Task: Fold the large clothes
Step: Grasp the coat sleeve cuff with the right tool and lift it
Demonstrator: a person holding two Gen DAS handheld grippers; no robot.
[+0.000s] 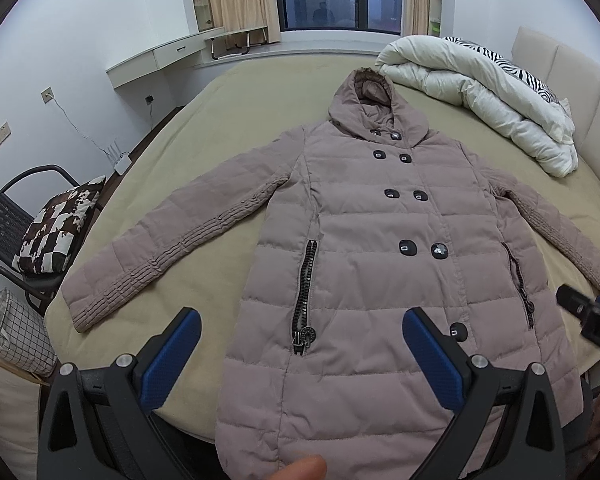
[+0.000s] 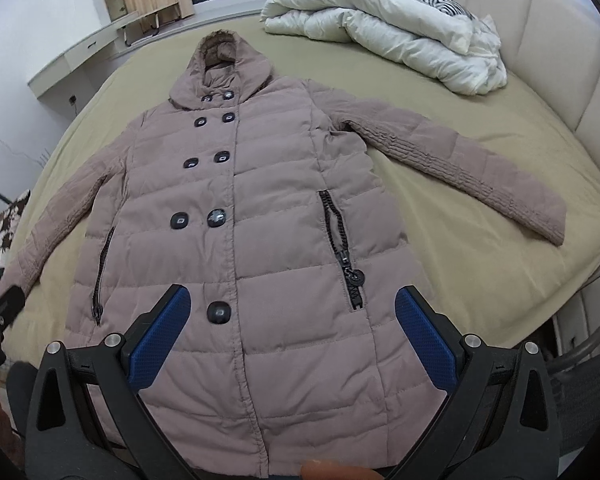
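Wide bed (image 1: 236,128) with an olive-tan cover, carrying a long mauve quilted hooded coat (image 1: 364,216) laid face up along its middle, buttoned, hood (image 1: 366,96) toward the far edge by the window and hem overhanging the near edge below both cameras. A rolled white duvet with a zebra-print lining (image 1: 472,92) lies at the far right corner, against the padded headboard, well apart from the coat.

Both sleeves are spread outward: the sleeve on the person's left (image 1: 148,248) ends near the left edge of the bed, the sleeve on the right (image 2: 472,168) reaches toward the right edge. No fold is made yet; the step in hand appears to be the approach to the first one. The next move probably calls for pinching a cuff or side seam and carrying it across the chest, which the thick padding may resist.

The left gripper (image 1: 302,354) and right gripper (image 2: 292,334) both hover above the lower coat with blue pads spread wide, holding nothing.

The left wrist view alone shows a black chair with a brown-and-white checked cushion (image 1: 56,232) beside the left edge, and the whole left sleeve. The right wrist view alone shows the right sleeve to its cuff and the small zipper pull (image 2: 356,276) of the right pocket.
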